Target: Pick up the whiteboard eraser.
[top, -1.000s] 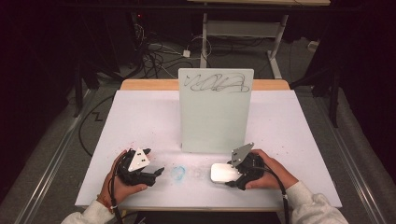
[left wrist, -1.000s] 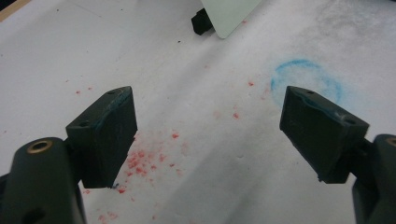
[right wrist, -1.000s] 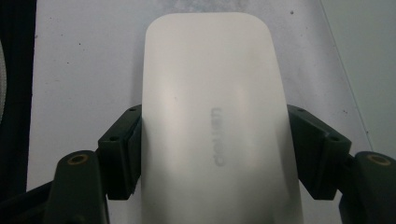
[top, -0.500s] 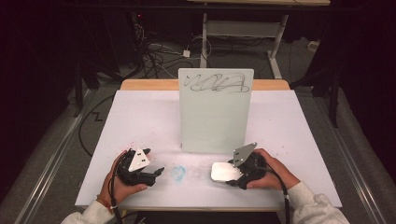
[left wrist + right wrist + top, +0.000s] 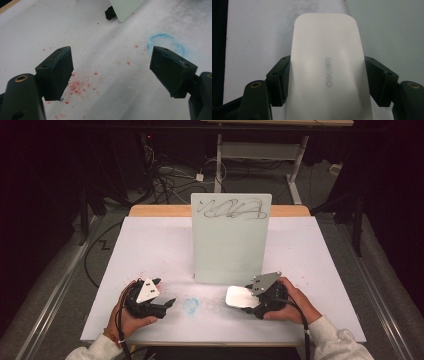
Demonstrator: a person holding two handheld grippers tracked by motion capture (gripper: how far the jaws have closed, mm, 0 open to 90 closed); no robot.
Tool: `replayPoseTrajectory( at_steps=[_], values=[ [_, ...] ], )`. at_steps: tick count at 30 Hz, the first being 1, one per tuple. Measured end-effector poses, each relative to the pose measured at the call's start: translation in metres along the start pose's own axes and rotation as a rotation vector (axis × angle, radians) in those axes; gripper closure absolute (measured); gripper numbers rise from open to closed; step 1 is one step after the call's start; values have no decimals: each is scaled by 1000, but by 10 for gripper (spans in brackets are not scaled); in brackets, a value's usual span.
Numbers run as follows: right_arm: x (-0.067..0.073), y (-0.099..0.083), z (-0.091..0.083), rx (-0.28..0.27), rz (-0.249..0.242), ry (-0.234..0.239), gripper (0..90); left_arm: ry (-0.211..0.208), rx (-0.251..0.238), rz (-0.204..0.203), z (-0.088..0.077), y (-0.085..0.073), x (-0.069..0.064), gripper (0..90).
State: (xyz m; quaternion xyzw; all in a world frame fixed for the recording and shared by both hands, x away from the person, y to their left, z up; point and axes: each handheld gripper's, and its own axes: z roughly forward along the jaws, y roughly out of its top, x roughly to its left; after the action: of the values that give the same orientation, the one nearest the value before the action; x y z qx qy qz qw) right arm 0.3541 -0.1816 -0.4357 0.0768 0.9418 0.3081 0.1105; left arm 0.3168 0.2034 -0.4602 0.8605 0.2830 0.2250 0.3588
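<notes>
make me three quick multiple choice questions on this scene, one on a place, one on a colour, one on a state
1. Where does the scribble sit on the board?
A. along its top
B. along its bottom
C. down its left edge

2. What colour is the ring on the table?
A. green
B. blue
C. yellow

3. How are the right tongs?
A. open and free
B. shut on the eraser
C. shut on a pen

Answers:
1. A, the high view shows the dark lines just under the upright board's upper edge.
2. B, the left gripper view shows a faint blue circle, with red specks nearby.
3. B, the right gripper view shows both jaws pressed on the white eraser's sides; the left tongs stand open.
</notes>
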Motion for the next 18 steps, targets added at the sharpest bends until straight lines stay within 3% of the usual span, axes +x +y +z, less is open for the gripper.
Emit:
replayPoseTrajectory(
  at_steps=[12,18],
  values=[
    [-5,-1,-13,-104,38,-99,308,-20,-4,-14,2,-2,2,183],
    [-4,-1,-16,-142,47,-125,308,-16,-11,-12,0,-2,2,183]
  ],
)
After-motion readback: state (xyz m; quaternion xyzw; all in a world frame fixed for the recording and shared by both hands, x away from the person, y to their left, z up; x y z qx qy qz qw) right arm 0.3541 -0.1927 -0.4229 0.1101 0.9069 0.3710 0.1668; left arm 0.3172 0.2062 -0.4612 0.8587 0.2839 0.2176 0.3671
